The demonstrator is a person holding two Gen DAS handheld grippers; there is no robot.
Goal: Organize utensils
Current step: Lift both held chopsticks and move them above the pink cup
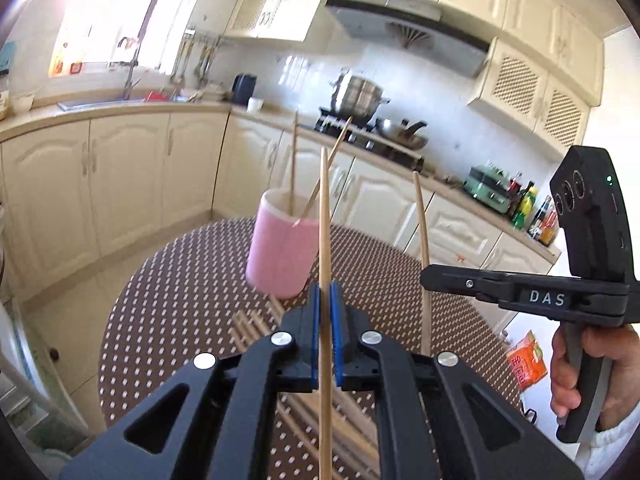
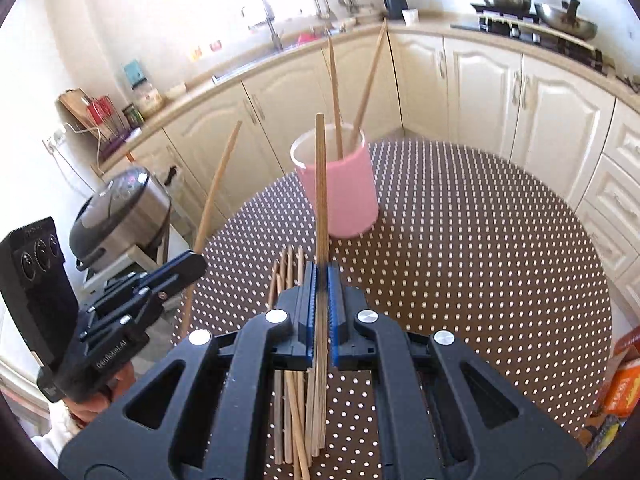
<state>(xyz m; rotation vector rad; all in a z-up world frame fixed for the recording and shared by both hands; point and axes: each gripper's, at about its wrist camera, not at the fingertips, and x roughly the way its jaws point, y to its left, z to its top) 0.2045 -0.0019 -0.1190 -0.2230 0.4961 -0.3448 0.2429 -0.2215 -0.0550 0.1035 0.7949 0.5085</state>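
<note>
My left gripper [image 1: 325, 292] is shut on one wooden chopstick [image 1: 325, 220], held upright above the table. My right gripper [image 2: 321, 272] is likewise shut on a darker chopstick [image 2: 321, 184]. Each shows in the other's view: the right gripper [image 1: 427, 276] at the right with its stick [image 1: 422, 232], the left gripper [image 2: 195, 261] at the left with its stick [image 2: 218, 184]. Ahead of both stands a pink cup [image 2: 344, 192] [image 1: 280, 252] with two chopsticks [image 2: 334, 92] leaning inside. A pile of loose chopsticks [image 2: 288, 276] [image 1: 256, 328] lies on the table under the grippers.
The round table [image 2: 480, 260] has a brown dotted cloth. An orange packet [image 2: 624, 392] sits at its right edge. A rice cooker [image 2: 120, 208] stands off the table's left side. Cream cabinets [image 1: 128, 176] and a stove with a pot [image 1: 360, 96] line the walls.
</note>
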